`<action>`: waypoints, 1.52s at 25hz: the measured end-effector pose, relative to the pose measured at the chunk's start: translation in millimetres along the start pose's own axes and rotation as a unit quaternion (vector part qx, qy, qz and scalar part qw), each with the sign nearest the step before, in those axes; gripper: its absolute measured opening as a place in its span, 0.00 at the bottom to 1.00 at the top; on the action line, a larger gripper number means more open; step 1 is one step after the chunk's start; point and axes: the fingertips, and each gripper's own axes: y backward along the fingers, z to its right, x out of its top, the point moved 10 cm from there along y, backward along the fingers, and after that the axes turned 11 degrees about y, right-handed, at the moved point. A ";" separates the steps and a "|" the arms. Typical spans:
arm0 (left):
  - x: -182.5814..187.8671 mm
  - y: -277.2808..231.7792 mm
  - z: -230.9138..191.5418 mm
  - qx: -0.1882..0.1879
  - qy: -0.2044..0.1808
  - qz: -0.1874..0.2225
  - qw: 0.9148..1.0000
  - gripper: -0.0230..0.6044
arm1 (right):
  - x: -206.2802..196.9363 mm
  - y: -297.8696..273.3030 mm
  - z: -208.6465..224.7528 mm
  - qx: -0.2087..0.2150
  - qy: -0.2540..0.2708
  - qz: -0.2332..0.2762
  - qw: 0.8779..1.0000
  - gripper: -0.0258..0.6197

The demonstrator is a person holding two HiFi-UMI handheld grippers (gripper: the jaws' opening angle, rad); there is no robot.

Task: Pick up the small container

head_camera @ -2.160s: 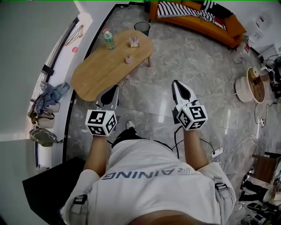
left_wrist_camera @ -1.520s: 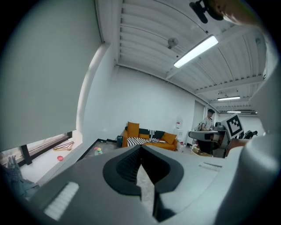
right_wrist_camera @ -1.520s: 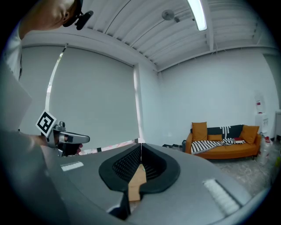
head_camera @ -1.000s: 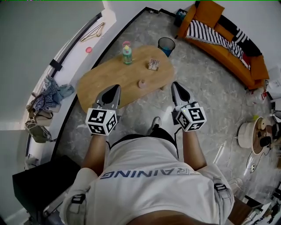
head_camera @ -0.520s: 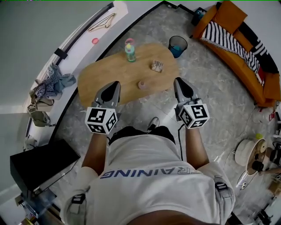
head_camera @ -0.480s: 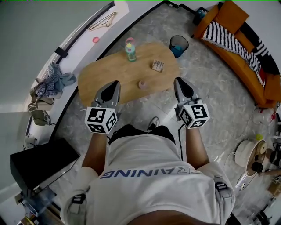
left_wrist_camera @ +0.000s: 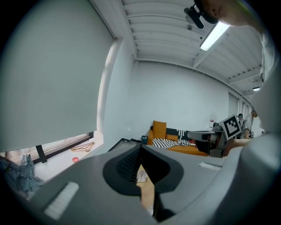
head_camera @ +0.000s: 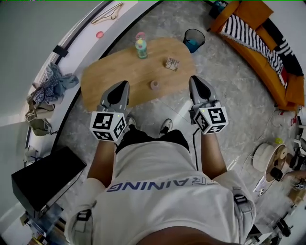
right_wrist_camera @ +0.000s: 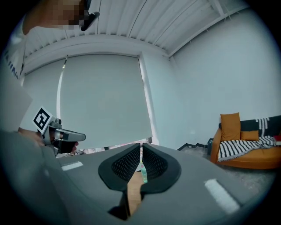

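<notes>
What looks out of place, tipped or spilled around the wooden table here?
Nothing on the table looks spilled or tipped. The bottle stands upright, with the small container and patterned box set apart from it. The only untidy spot is the heap of clothes by the sill, where a hanger lies.

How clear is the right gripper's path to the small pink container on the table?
Likely clear. The small pink container stands alone near the table's front edge, with bare wood between it and the right gripper. The fingers are shut and must open first.
</notes>
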 end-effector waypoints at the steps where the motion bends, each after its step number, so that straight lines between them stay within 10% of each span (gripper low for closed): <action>1: 2.6 0.9 -6.7 -0.006 0.000 -0.002 1.000 0.04 | 3.9 -2.3 -7.6 -0.005 -0.001 0.001 1.000 0.09; 11: 20.0 7.5 -53.1 -0.035 0.006 -0.004 0.999 0.04 | 22.7 -13.3 -49.6 -0.032 0.010 -0.004 0.999 0.09; 27: 23.3 4.1 -43.7 -0.031 0.004 0.000 1.000 0.04 | 14.6 -25.0 -45.2 -0.003 0.018 -0.016 1.000 0.64; 38: -3.9 -18.7 -45.2 -0.026 0.011 -0.041 0.999 0.04 | -28.8 -44.8 -38.1 0.037 -0.001 -0.071 0.997 0.69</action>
